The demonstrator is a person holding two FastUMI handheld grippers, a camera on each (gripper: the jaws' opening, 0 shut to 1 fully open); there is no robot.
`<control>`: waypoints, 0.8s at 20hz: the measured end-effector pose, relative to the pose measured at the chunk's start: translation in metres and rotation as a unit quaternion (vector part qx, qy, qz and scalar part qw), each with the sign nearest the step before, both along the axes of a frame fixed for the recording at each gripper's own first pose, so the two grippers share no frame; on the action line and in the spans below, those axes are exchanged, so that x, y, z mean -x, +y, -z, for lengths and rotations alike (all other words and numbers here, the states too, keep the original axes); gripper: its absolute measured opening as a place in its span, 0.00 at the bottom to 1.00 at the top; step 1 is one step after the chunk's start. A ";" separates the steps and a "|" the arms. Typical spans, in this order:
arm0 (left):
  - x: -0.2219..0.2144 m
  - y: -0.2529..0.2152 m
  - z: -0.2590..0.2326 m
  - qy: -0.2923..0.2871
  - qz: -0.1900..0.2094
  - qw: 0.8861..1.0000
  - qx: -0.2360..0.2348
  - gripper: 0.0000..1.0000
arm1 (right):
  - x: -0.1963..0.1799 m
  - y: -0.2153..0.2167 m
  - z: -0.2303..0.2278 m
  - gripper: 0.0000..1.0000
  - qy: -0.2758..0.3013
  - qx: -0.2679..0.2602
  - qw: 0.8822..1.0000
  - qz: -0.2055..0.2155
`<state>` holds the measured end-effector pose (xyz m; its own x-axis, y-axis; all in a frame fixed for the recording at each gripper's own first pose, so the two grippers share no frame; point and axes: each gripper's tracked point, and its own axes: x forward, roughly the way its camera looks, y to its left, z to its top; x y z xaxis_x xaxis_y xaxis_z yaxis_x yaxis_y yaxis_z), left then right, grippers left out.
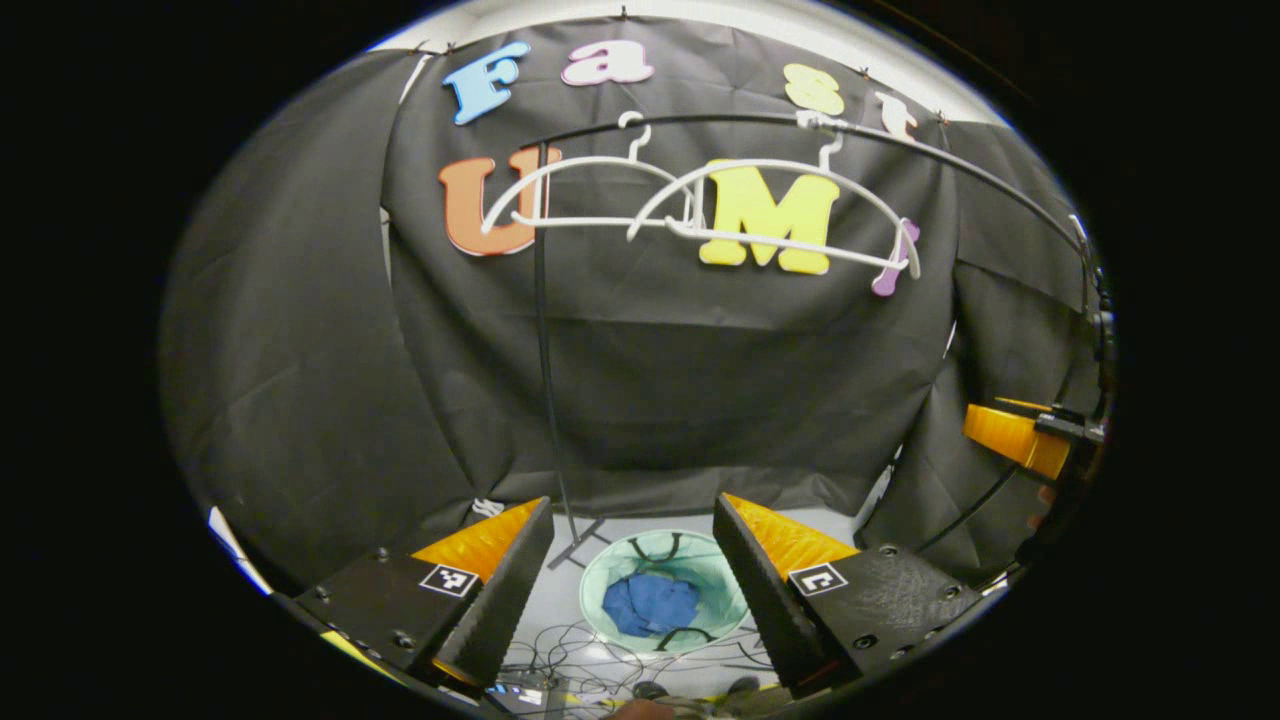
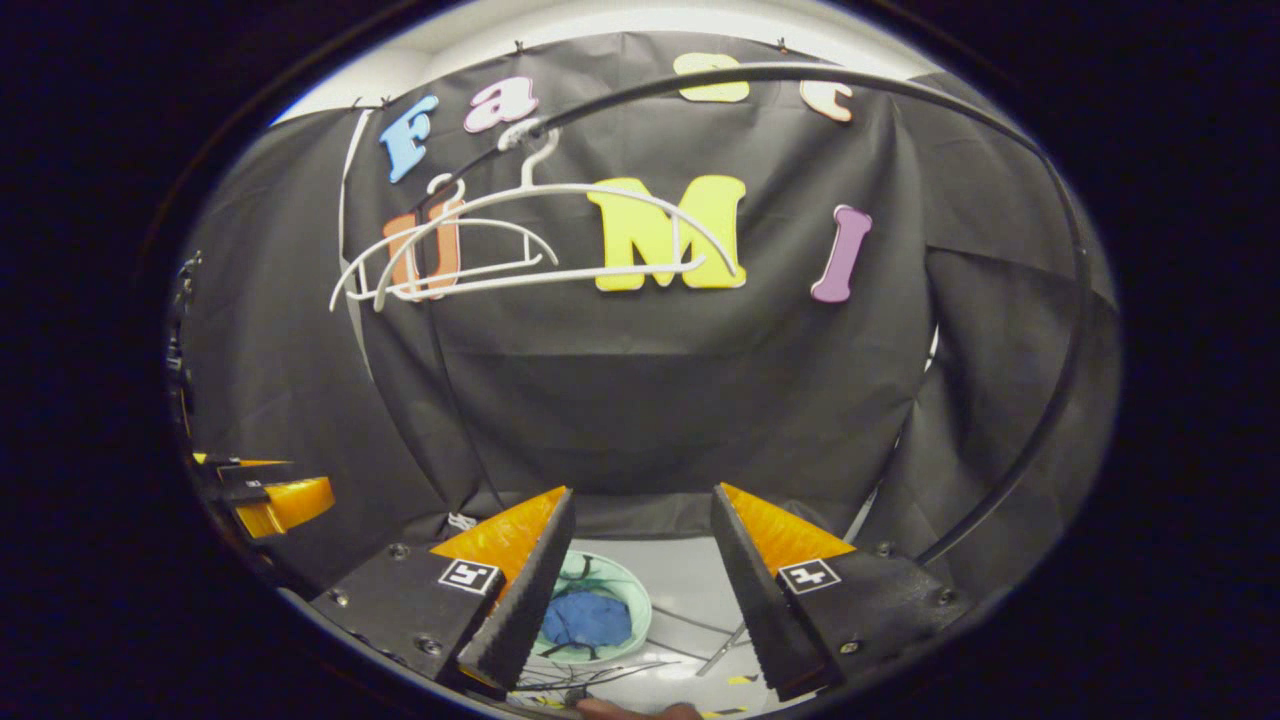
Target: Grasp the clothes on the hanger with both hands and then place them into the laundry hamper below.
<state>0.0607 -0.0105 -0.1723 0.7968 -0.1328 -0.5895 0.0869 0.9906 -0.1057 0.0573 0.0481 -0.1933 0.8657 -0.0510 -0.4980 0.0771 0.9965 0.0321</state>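
1. The left gripper [image 1: 632, 560] is hanging released, its jaws standing wide apart with nothing between them; the right gripper [image 2: 640, 560] is doing the same.
2. The blue clothes [image 1: 652, 604] are lying bunched inside the pale green laundry hamper [image 1: 605, 580] on the floor, below and ahead of both grippers; in the right gripper view the clothes [image 2: 586, 617] are sitting just inside that gripper's left finger, in the hamper [image 2: 630, 590].
3. The two white hangers [image 1: 700, 205] are dangling bare from the black rail [image 1: 960, 160], high above the grippers, their long bars running side to side along the rail.
4. Judging from this, the garment is already resting in the hamper, so the placing seems done; no hanger is offering anything to grasp.
5. Neither gripper is looking clearly nearer the hamper; both are looking down on it from well above.
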 end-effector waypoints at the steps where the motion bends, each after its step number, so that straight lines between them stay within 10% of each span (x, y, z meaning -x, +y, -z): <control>1: 0.003 0.001 -0.009 -0.010 -0.006 1.000 -0.001 0.97 | -0.001 -0.001 -0.006 0.89 -0.011 0.001 1.000 -0.009; 16: 0.117 -0.091 -0.201 -0.222 -0.057 0.973 -0.018 1.00 | 0.113 -0.075 -0.172 0.87 -0.203 -0.005 0.974 -0.104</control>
<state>-0.0564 -0.1013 0.0282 0.9823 -0.0140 -0.1869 0.0052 0.9989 -0.0477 -0.0560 -0.0265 -0.0215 0.9825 0.1490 -0.1120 -0.1469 0.9888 0.0271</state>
